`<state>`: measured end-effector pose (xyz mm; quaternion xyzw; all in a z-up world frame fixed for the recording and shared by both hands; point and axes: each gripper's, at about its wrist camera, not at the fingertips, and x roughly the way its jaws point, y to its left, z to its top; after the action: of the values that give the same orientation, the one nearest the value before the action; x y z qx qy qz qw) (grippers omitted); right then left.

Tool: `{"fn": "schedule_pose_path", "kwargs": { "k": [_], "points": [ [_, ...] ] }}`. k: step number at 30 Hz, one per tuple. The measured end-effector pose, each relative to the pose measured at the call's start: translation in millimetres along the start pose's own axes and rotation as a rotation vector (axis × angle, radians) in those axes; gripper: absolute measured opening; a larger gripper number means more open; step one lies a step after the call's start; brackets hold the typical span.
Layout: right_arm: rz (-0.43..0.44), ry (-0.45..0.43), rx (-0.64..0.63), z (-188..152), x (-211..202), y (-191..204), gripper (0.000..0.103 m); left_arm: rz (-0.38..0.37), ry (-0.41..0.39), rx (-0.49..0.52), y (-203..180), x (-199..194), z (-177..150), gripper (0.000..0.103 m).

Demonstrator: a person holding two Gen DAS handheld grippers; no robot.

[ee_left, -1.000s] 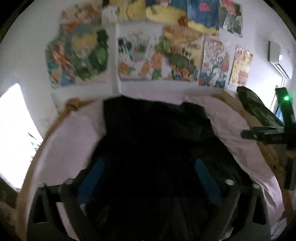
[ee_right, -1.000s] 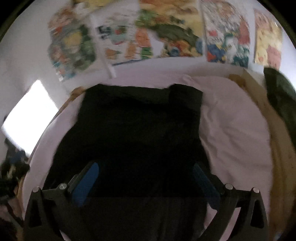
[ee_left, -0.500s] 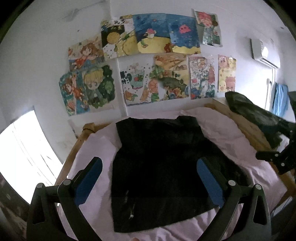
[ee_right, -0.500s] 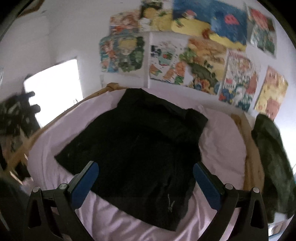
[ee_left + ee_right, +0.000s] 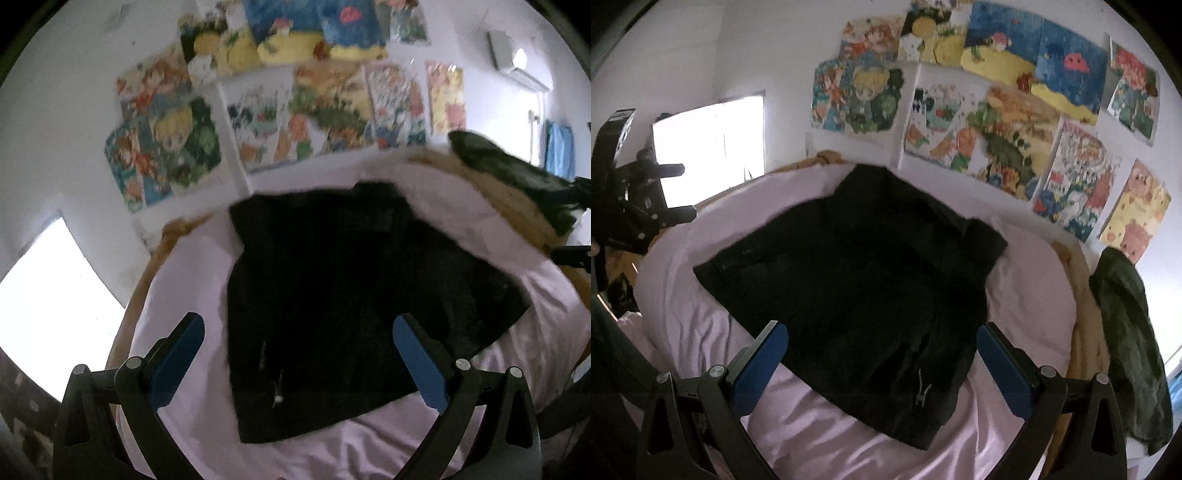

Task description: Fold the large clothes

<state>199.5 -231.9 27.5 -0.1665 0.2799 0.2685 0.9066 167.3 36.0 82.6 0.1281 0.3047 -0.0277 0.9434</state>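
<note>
A black garment (image 5: 343, 302) lies folded in a rough rectangle on the pale pink bed sheet (image 5: 192, 273); it also shows in the right wrist view (image 5: 857, 273), with a small zipper pull near its front edge. My left gripper (image 5: 297, 325) is open and empty, held above the garment's near left part. My right gripper (image 5: 881, 330) is open and empty, held above the garment's near edge. Neither gripper touches the cloth. The left gripper (image 5: 635, 206) is also seen at the far left of the right wrist view.
A dark green garment (image 5: 1126, 332) hangs over the tan bed frame at the right; it also shows in the left wrist view (image 5: 517, 177). Colourful posters (image 5: 979, 122) cover the wall behind the bed. A bright window (image 5: 48, 306) is at the left.
Both grippers have lifted up and back from the black garment, so the whole folded garment and the bed around it have come into view. Both stay open and empty.
</note>
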Motion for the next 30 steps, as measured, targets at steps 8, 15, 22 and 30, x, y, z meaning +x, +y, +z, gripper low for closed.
{"fn": "schedule_pose_path", "kwargs": {
  "k": [8, 15, 22, 30],
  "points": [
    [0.01, 0.155, -0.127, -32.2, 67.2, 8.4, 0.103, 0.069, 0.119, 0.003, 13.4, 33.4, -27.6, 0.1],
    [0.04, 0.265, -0.187, -67.8, 98.1, 17.6, 0.103, 0.064, 0.2, 0.15, 4.0, 57.4, -56.5, 0.1],
    [0.044, 0.354, -0.16, -93.9, 110.0, 3.9, 0.103, 0.031, 0.211, 0.263, 7.2, 65.7, -90.9, 0.1],
    [0.055, 0.437, -0.018, -101.9, 124.4, -17.2, 0.103, -0.085, 0.315, 0.333, 3.2, 85.0, -129.7, 0.1]
  ]
}}
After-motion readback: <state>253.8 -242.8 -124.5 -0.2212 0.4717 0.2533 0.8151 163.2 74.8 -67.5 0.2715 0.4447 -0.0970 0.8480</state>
